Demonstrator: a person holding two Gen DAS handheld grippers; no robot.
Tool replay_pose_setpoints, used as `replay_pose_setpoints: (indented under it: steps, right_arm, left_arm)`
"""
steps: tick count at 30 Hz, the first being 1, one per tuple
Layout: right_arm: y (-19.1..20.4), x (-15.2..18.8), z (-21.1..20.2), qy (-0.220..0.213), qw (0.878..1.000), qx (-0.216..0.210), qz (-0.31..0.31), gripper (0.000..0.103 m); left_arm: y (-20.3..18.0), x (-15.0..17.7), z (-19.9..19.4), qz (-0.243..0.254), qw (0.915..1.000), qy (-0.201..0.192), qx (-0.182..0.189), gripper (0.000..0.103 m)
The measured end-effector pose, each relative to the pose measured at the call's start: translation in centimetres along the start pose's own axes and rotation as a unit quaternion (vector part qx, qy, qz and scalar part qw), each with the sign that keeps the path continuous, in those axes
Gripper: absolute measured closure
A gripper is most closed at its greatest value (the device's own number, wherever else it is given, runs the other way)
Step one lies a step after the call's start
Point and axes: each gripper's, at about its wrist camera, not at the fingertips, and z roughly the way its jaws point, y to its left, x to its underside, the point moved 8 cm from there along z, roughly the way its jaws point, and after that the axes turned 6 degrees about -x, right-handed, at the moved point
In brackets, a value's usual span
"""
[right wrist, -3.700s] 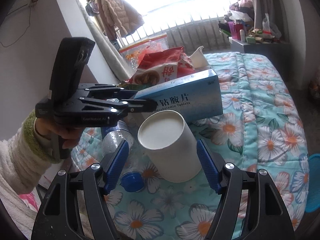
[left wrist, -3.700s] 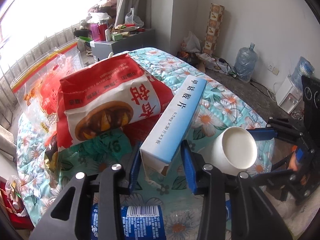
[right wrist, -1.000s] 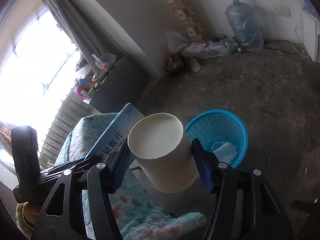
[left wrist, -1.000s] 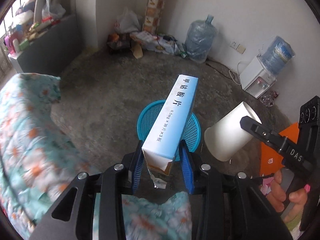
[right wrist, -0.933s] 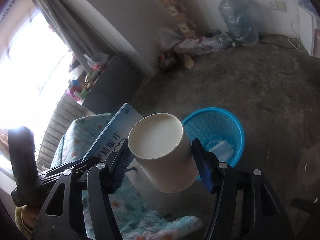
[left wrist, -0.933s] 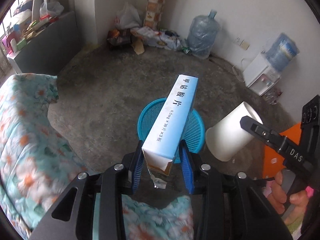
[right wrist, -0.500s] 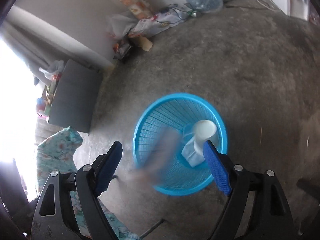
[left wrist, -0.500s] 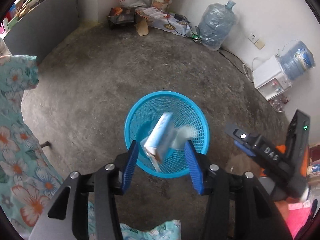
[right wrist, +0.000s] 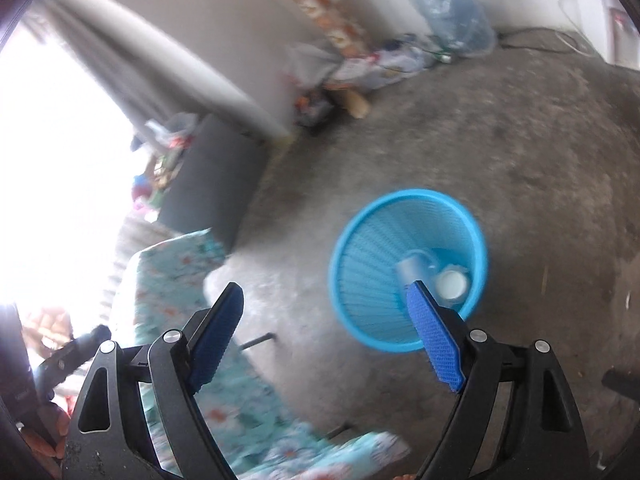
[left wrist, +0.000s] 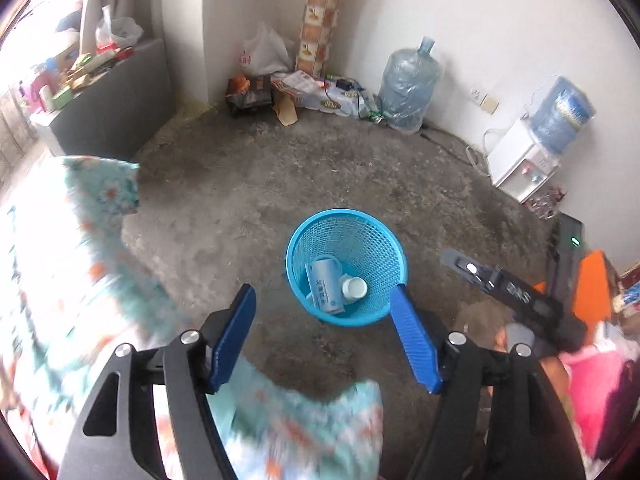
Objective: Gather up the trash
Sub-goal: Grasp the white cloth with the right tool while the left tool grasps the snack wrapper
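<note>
Both loads are gone from the fingers since a second ago: the box (left wrist: 323, 285) that the left gripper (left wrist: 323, 336) carried and the paper cup (left wrist: 354, 288) that the right gripper (right wrist: 325, 330) carried now lie down in the blue basket (left wrist: 376, 240) on the concrete floor (left wrist: 248, 208); in the left wrist view the box leans on its side against the basket's inner wall with the cup just beside it, its white mouth turned upward, the two touching or nearly so; the left fingers (left wrist: 234, 336) are spreading wider right now, nothing between them, the basket seen through the gap below; over on the right wrist view the fingers (right wrist: 434, 338) stand wide apart and empty, the right-hand one crossing in front of the basket's near rim, the picture smeared with motion; the cup shows there as a pale round disc low in the basket, the box only a blurred grey shape next to it; the flowered bedspread (left wrist: 80, 280) fills the left and lower edge of the left view, blurred; the right gripper shows at the right edge of that view (left wrist: 516, 300), dark, with a hand (left wrist: 520, 340) under it; against the far wall stand a big water bottle (left wrist: 408, 88) and a small water dispenser (left wrist: 524, 160), well apart from the basket.
</note>
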Motion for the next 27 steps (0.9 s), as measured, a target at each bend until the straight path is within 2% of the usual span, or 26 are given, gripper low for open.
replay_pose_setpoints:
  steps: [4,8,12,16,20,23,26,27]
  right_arm:
    - [4.9,0.3,-1.2,0.014,0.998,-0.03,-0.049,0.023]
    - [10.1,1.0,-2.5,0.029,0.992,-0.067,-0.102,0.023]
    - [14.3,2.3,-2.6,0.061,0.984,-0.09,-0.144,0.023]
    - [18.1,4.0,-1.4,0.096,0.974,-0.11,-0.176,0.023]
    - [21.9,6.2,0.6,0.134,0.963,-0.136,-0.19,0.023]
    - [25.6,8.5,2.9,0.17,0.95,-0.162,-0.207,0.023]
    - [29.4,11.1,5.3,0.214,0.933,-0.193,-0.216,0.023]
    - [30.6,12.1,5.8,0.227,0.928,-0.2,-0.219,0.023]
  left_arm:
    - [3.5,2.3,-6.3,-0.029,0.9993,-0.025,0.001,0.031]
    - [9.2,5.8,-12.9,-0.085,0.9948,-0.054,-0.013,0.031]
    - [16.5,10.2,-20.0,-0.165,0.98,-0.101,-0.048,0.031]
    - [25.0,15.1,-27.0,-0.261,0.9483,-0.16,-0.082,0.031]
    - [33.5,20.5,-31.4,-0.359,0.9053,-0.195,-0.117,0.031]
    - [39.5,24.9,-32.4,-0.435,0.8708,-0.2,-0.112,0.031]
    - [43.7,28.6,-31.2,-0.496,0.8428,-0.193,-0.082,0.031]
    - [44.8,29.3,-30.7,-0.51,0.8362,-0.19,-0.071,0.031]
